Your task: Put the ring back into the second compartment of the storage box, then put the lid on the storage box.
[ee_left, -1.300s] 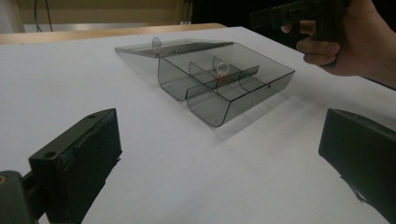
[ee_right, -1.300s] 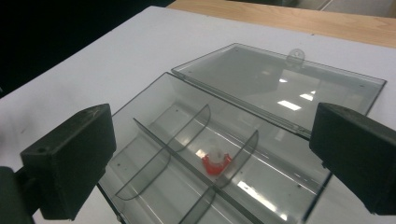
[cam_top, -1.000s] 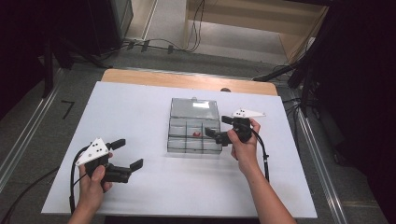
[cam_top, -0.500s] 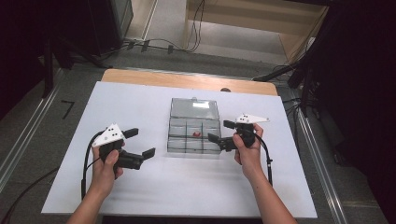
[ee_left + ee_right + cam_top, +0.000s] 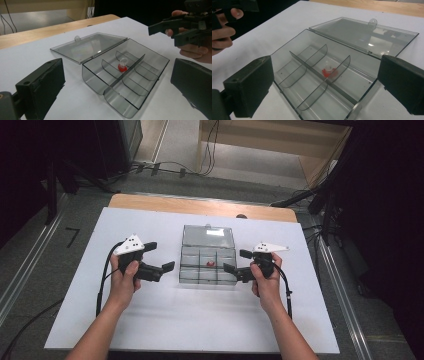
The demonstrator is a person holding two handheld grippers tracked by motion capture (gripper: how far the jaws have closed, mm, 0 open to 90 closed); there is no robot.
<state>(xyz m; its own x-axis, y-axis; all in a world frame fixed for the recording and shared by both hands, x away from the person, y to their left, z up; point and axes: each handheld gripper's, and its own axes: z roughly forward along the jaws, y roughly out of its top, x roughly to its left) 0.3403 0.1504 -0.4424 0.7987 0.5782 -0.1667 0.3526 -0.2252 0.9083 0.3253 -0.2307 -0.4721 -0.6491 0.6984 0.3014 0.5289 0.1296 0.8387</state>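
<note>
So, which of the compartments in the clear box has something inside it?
It is the middle compartment of the row next to the open lid of the box. It holds a small red object with a clear top; the other compartments look empty.

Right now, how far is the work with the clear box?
Done: the clear box lies open, its lid flat behind it, and a small red piece sits in a middle compartment. In hand: nothing; the left claw and right claw flank the box, both open. Probably left: closing the lid.
</note>
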